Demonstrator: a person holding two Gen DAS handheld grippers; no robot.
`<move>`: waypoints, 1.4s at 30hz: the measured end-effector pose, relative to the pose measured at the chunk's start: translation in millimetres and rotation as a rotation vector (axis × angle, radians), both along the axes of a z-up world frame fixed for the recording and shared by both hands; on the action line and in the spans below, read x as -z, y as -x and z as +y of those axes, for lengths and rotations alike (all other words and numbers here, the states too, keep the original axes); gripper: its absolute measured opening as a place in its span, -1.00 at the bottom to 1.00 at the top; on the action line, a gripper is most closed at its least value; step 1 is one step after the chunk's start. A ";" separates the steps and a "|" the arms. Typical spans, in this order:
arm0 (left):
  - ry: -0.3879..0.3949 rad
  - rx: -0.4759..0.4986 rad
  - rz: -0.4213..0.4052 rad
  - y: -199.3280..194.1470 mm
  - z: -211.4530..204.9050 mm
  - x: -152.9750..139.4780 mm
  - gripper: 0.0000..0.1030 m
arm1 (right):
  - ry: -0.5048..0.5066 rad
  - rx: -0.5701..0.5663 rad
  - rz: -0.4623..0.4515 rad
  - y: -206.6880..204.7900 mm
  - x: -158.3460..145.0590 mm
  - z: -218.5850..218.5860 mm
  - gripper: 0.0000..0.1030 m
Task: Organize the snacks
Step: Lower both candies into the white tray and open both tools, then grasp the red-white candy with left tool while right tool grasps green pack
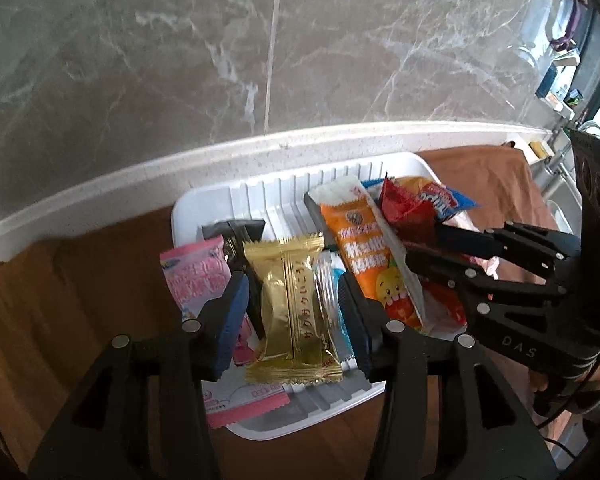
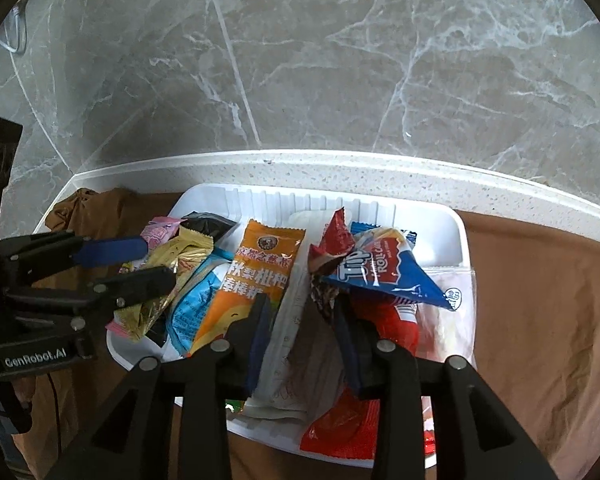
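Tongs (image 1: 292, 312) astride crinkled gold wrapper (image 1: 294, 312)

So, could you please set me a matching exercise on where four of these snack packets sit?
Things:
1. gold packet
2. pink packet
3. blue packet
4. orange packet

Places:
A. right end of the tray, on top of the pile
B. between the fingers of the left gripper
C. middle of the tray
D. left end of the tray

Pairs: 1-B, 2-D, 3-A, 4-C
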State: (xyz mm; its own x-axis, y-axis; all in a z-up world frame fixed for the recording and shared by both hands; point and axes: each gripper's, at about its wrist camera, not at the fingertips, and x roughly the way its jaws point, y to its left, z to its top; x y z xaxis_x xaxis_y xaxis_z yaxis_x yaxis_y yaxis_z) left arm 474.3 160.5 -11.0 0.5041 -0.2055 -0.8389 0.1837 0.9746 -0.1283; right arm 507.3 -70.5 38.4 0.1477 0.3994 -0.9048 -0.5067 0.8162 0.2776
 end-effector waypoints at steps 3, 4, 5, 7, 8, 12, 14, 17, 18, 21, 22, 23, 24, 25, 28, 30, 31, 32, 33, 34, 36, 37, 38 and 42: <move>-0.005 -0.007 -0.021 3.3 1.0 -9.0 -0.13 | 0.000 -0.002 -0.010 2.3 -5.6 -0.5 -0.29; -0.006 -0.009 -0.028 4.8 1.8 -12.4 -0.12 | -0.001 -0.003 -0.013 3.3 -7.9 -1.3 -0.28; -0.006 -0.011 -0.033 6.6 3.2 -14.8 -0.12 | -0.002 -0.003 -0.017 4.8 -11.2 -2.3 -0.28; -0.004 -0.016 -0.045 13.4 5.8 -21.1 -0.12 | -0.004 -0.002 -0.023 7.4 -16.8 -4.6 -0.28; -0.002 -0.017 -0.052 18.0 6.8 -24.6 -0.12 | -0.008 -0.002 -0.025 9.3 -20.6 -6.1 -0.28; 0.006 -0.019 -0.081 46.1 13.8 -40.1 -0.12 | -0.030 -0.010 -0.032 22.4 -39.2 -12.4 -0.28; 0.003 -0.017 -0.089 62.7 17.4 -46.4 -0.12 | -0.048 -0.026 -0.036 35.0 -51.8 -16.1 -0.24; -0.003 -0.005 -0.091 93.3 23.6 -53.2 -0.10 | -0.077 -0.068 -0.039 60.1 -70.6 -19.1 -0.16; -0.008 -0.003 -0.085 104.7 25.6 -54.2 -0.10 | -0.086 -0.083 -0.036 68.8 -75.5 -19.4 -0.15; -0.013 -0.002 -0.066 139.8 31.6 -54.2 -0.09 | -0.129 -0.145 -0.010 101.8 -90.2 -20.6 -0.12; -0.018 -0.001 -0.057 150.7 32.7 -53.1 -0.09 | -0.139 -0.169 -0.005 113.2 -94.6 -20.6 -0.11; -0.025 -0.001 -0.048 161.8 34.5 -51.9 -0.09 | -0.153 -0.201 0.001 129.6 -99.3 -20.4 -0.09; -0.032 -0.004 -0.038 174.7 36.4 -50.5 -0.09 | -0.161 -0.228 0.011 142.3 -101.9 -19.9 -0.07; -0.038 -0.003 -0.025 189.4 38.5 -48.3 -0.09 | -0.169 -0.262 0.025 156.8 -103.9 -18.9 -0.06; -0.061 -0.005 0.005 225.6 44.3 -40.4 -0.09 | -0.182 -0.339 0.059 192.7 -105.6 -16.2 -0.06; -0.060 -0.010 0.025 248.3 48.9 -35.9 -0.09 | -0.185 -0.389 0.087 218.6 -104.5 -17.2 -0.06; -0.058 -0.013 0.038 258.6 51.3 -33.0 -0.09 | -0.186 -0.407 0.099 228.5 -103.4 -17.7 -0.06; -0.059 -0.017 0.050 269.5 53.1 -29.6 -0.09 | -0.186 -0.434 0.110 240.3 -102.3 -18.3 -0.06; -0.061 -0.020 0.063 279.5 54.7 -25.7 -0.09 | -0.185 -0.457 0.114 250.7 -101.6 -18.9 -0.06; -0.062 -0.023 0.078 290.1 55.8 -21.5 -0.09 | -0.185 -0.480 0.116 259.0 -101.3 -19.3 -0.06; -0.047 -0.031 0.108 309.0 58.7 -12.2 -0.09 | -0.188 -0.530 0.120 276.4 -100.5 -20.5 -0.05; -0.042 -0.034 0.120 314.7 59.6 -8.3 -0.09 | -0.187 -0.551 0.117 282.8 -100.4 -20.6 -0.06; -0.040 -0.036 0.129 321.2 60.0 -4.7 -0.09 | -0.185 -0.584 0.109 292.8 -100.3 -20.4 -0.05; -0.034 -0.037 0.155 342.9 58.9 6.7 -0.09 | -0.183 -0.686 0.083 312.2 -100.8 -17.7 -0.05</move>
